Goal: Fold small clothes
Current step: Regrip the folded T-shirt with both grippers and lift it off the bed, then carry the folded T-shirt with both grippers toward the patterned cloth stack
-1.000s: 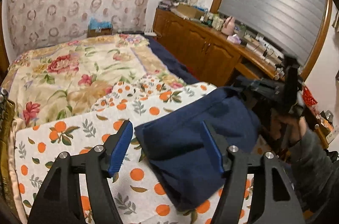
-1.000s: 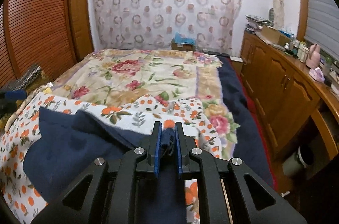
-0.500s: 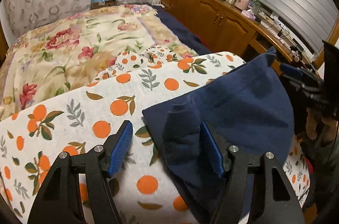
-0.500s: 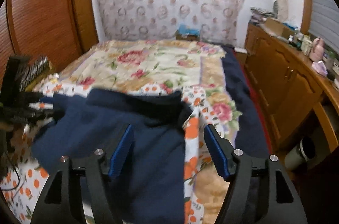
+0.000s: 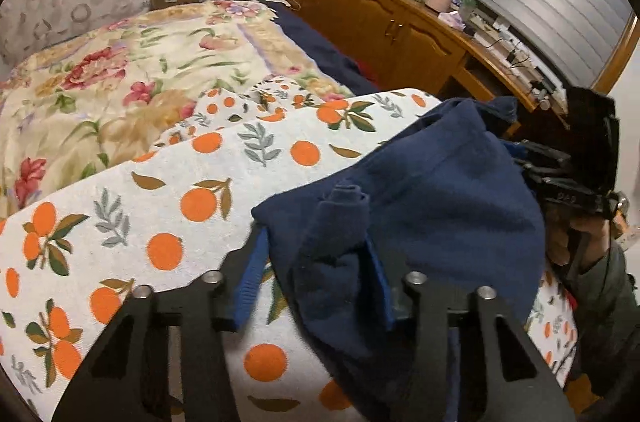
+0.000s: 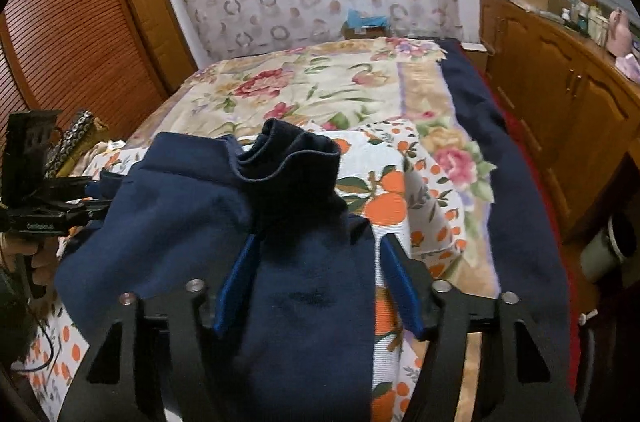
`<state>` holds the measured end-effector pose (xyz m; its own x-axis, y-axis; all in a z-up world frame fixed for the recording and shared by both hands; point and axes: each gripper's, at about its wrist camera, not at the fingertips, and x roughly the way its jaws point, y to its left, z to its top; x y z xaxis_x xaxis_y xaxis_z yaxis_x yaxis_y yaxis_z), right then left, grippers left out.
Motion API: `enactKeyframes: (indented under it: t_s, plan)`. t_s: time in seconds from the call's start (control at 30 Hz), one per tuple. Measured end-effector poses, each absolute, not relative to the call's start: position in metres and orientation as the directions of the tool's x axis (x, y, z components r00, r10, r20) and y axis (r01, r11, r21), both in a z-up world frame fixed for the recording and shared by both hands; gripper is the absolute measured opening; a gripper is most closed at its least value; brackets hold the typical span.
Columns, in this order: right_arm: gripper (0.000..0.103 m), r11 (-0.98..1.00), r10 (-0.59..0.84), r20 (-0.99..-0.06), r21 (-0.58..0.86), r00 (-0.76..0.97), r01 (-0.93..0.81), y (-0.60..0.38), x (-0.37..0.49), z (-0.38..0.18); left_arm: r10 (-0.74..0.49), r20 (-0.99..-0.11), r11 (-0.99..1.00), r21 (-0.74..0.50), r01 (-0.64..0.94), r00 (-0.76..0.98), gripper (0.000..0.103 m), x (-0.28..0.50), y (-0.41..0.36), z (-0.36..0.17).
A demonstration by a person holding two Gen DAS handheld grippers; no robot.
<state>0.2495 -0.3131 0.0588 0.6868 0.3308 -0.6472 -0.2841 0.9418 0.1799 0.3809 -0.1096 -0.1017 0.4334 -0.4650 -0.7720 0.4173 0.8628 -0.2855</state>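
Observation:
A dark navy garment [image 5: 440, 206] lies bunched on a white cloth with orange fruit print [image 5: 168, 190] spread over the bed. My left gripper [image 5: 316, 258] is open, its blue pads either side of a raised fold at the garment's left edge. My right gripper [image 6: 320, 262] is open too, its pads straddling a bunched, rolled-up fold of the same garment [image 6: 224, 222]. Each gripper shows in the other's view: the right one at the garment's far right side [image 5: 560, 174], the left one at its left side [image 6: 48, 206].
A floral quilt [image 6: 312, 90] covers the bed beyond the orange-print cloth [image 6: 384, 198]. A wooden sideboard [image 5: 400, 22] with clutter runs along the right wall. A wooden louvred door [image 6: 68, 34] stands on the left. A dark blue blanket [image 6: 512, 190] hangs over the bed's right edge.
My right gripper let go of the garment's edge and opened, then came down over a bunched fold. My left gripper moved in around the garment's left fold and narrowed a little.

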Motion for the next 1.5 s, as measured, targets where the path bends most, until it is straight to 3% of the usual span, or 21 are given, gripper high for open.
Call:
enactKeyframes:
  t_s: [0.1, 0.27, 0.4, 0.5, 0.9, 1.5]
  plan:
    - [0.043, 0.938, 0.337, -0.655, 0.173, 0.677, -0.300, -0.312, 0.254, 0.052, -0.495, -0.761, 0.846, -0.314, 0.431, 0.418, 0.026, 0.381, -0.110, -0.099]
    - [0.043, 0.939, 0.338, -0.666, 0.197, 0.665, -0.280, -0.315, 0.262, 0.046, -0.499, -0.756, 0.842, -0.308, 0.443, 0.424, 0.020, 0.376, -0.110, -0.094]
    - [0.018, 0.939, 0.332, -0.664, 0.166, 0.670, -0.301, -0.307, 0.259, 0.046, -0.520, -0.726, 0.830, -0.307, 0.465, 0.450, 0.016, 0.364, -0.108, -0.081]
    - [0.012, 0.944, 0.307, -0.654, 0.118, 0.692, -0.307, -0.300, 0.255, 0.049, -0.540, -0.698, 0.819, -0.306, 0.485, 0.470, 0.015, 0.351, -0.107, -0.067]
    - [0.010, 0.943, 0.301, -0.482, 0.022, 0.823, -0.331, -0.270, 0.212, 0.096, -0.557, -0.572, 0.823, -0.283, 0.492, 0.602, 0.015, 0.294, -0.061, -0.007]
    - [0.010, 0.836, 0.498, -0.346, -0.051, 0.795, -0.546, -0.155, 0.232, 0.130, -0.346, -0.501, 0.938, -0.180, 0.296, 0.793, 0.015, 0.234, 0.062, 0.042]
